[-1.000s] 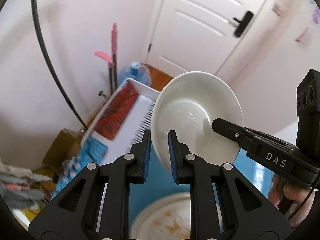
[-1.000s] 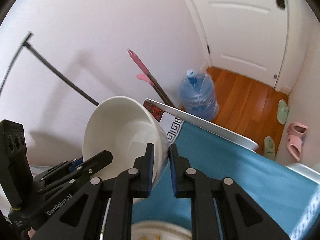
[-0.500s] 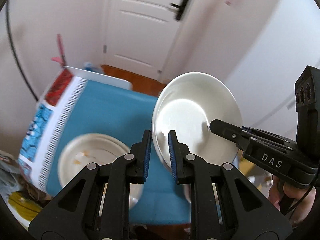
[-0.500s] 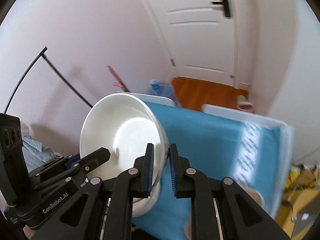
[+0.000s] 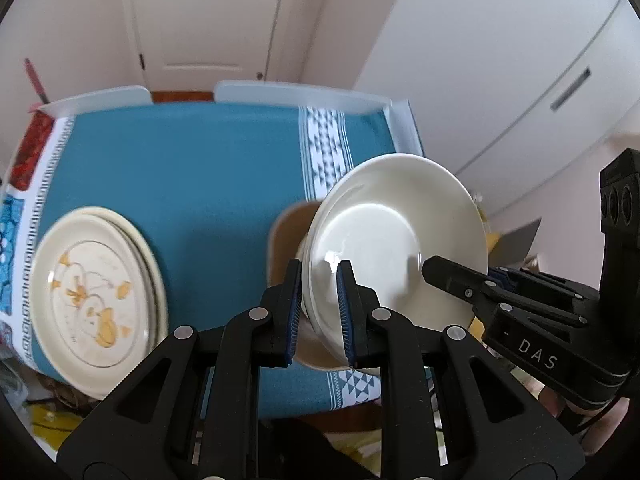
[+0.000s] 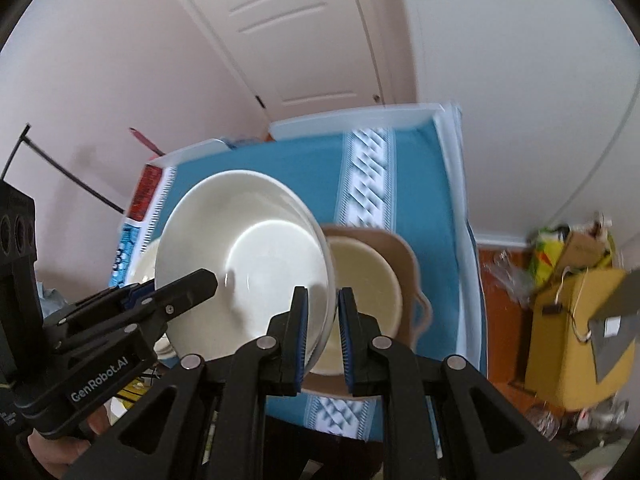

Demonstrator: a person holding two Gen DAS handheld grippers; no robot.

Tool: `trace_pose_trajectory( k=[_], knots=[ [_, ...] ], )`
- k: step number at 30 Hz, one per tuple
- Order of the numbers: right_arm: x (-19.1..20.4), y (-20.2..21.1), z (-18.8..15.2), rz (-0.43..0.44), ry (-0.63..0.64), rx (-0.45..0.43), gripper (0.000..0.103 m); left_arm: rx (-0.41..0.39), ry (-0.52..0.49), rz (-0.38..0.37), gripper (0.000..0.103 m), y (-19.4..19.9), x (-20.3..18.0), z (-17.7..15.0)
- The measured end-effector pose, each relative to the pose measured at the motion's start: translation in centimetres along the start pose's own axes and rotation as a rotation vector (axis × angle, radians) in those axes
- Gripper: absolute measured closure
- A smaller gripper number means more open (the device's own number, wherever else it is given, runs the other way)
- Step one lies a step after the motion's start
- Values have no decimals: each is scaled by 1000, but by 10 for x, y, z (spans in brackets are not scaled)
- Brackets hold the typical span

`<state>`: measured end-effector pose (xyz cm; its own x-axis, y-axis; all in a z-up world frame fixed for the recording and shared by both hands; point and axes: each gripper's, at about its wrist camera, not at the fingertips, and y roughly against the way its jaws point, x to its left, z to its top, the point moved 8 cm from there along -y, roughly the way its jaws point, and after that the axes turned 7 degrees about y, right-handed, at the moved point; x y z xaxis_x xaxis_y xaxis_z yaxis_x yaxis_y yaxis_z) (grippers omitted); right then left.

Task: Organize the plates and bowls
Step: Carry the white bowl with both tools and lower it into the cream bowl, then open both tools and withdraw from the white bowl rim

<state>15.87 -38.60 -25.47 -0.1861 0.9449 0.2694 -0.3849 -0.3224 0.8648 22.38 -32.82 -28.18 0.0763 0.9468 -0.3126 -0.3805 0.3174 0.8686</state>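
Both fisheye views look forward along their own black fingers, which fill the lower frame, and tilt steeply down at the worktop (image 5: 192, 160) from close range. The left view faces it square-on; the right view sits rotated, the worktop (image 6: 404, 184) running up toward the centre. They share much — the white bowl (image 5: 392, 240) (image 6: 248, 240), the door (image 5: 200, 20) (image 6: 288, 20) behind — and each catches the other hand-held gripper at its edge.

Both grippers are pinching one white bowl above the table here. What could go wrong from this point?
1. The white bowl is held only at its rim by the left gripper and the right gripper; uneven motion could twist it loose.
2. It hangs tilted just above the cream bowl in the tan dish; a fast descent could knock them together.
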Motion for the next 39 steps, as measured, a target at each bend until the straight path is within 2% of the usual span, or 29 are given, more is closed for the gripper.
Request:
trace_pose_trajectory(
  k=[8, 15, 19, 26, 39],
  knots=[
    [-26, -27, -25, -8, -61, 39, 89, 74, -38, 34, 88, -38, 1, -14],
    [-29, -34, -26, -35, -38, 52, 89, 89, -105, 111, 88, -49, -3, -16],
    [-29, -36, -26, -51, -12, 60, 89, 102, -115, 131, 88, -55, -1, -17],
    [-32, -38, -27, -60, -5, 62, 89, 85, -167, 178, 88, -59, -4, -16],
    [-34, -36, -27, -49, -26, 56, 89, 81, -178, 198, 88, -56, -1, -17]
  ],
)
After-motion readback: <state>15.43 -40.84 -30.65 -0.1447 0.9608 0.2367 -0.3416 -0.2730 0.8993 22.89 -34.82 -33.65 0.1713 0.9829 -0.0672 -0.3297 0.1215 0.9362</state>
